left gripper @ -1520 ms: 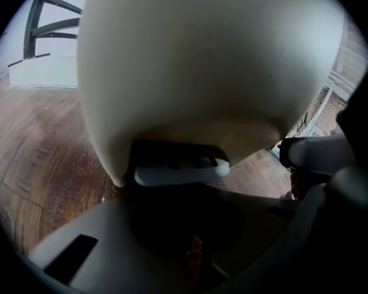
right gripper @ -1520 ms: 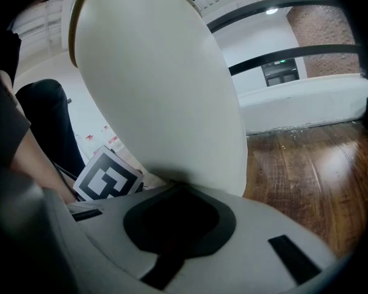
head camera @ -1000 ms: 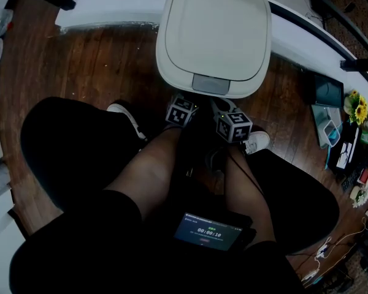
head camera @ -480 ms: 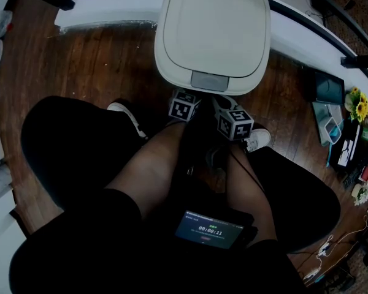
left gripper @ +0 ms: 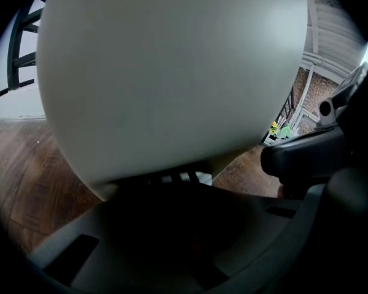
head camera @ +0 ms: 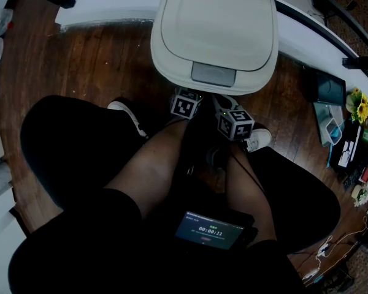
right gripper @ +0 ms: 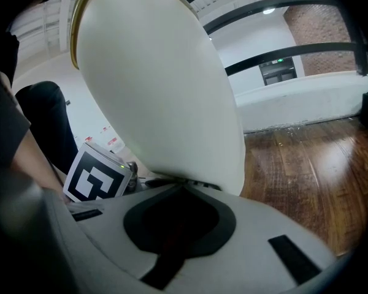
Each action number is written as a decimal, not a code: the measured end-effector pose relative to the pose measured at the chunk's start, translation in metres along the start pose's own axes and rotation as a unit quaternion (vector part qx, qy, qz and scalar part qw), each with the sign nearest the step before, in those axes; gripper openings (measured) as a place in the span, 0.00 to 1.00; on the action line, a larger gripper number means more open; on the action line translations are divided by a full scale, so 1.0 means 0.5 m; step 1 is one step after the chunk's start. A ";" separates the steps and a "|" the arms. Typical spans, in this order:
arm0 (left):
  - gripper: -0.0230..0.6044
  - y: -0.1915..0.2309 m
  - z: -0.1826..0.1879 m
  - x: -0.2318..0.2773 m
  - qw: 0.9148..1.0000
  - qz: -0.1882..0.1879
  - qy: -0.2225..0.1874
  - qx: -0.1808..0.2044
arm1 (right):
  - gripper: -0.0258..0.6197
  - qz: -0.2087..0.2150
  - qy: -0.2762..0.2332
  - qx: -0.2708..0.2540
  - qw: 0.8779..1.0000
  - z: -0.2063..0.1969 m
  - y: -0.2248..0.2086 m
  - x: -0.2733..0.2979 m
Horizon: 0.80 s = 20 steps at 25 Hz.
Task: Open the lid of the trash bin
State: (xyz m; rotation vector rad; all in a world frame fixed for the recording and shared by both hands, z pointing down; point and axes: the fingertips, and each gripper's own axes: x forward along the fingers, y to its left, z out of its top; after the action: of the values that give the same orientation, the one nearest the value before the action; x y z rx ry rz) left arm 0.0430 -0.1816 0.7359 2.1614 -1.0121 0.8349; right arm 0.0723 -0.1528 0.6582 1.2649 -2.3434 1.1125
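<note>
Two grippers met the trash bin lid [head camera: 213,26] at its near front edge, just below the grey latch plate [head camera: 213,73], over the wooden floor [head camera: 92,60]. The right gripper [head camera: 228,106] had its jaws drawn together, empty, with the tips tucked under the tilted lid's rim. The left gripper [head camera: 187,100] sat just beside it beneath the same rim, its jaws lost in shadow, their gap impossible to tell.
</note>
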 end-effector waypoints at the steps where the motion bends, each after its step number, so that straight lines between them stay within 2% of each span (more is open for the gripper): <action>1: 0.09 0.001 -0.003 0.001 1.000 0.001 0.004 0.000 | 0.07 0.003 -0.002 0.003 1.000 0.000 0.002 0.000; 8: 0.09 -0.005 0.014 -0.002 1.000 -0.007 -0.002 -0.006 | 0.07 0.000 0.001 0.006 1.000 -0.003 0.000 -0.004; 14: 0.09 0.000 0.011 0.001 1.000 0.001 0.013 -0.009 | 0.07 -0.006 0.006 -0.006 1.000 -0.004 -0.002 -0.004; 20: 0.09 0.000 0.007 0.009 1.000 0.004 0.025 -0.012 | 0.07 -0.001 0.001 0.011 1.000 -0.005 -0.003 -0.004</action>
State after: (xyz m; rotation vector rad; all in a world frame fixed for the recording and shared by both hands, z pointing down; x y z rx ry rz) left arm 0.0461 -0.1858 0.7371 2.1073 -1.0007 0.8724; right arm 0.0742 -0.1503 0.6598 1.2710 -2.3345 1.1407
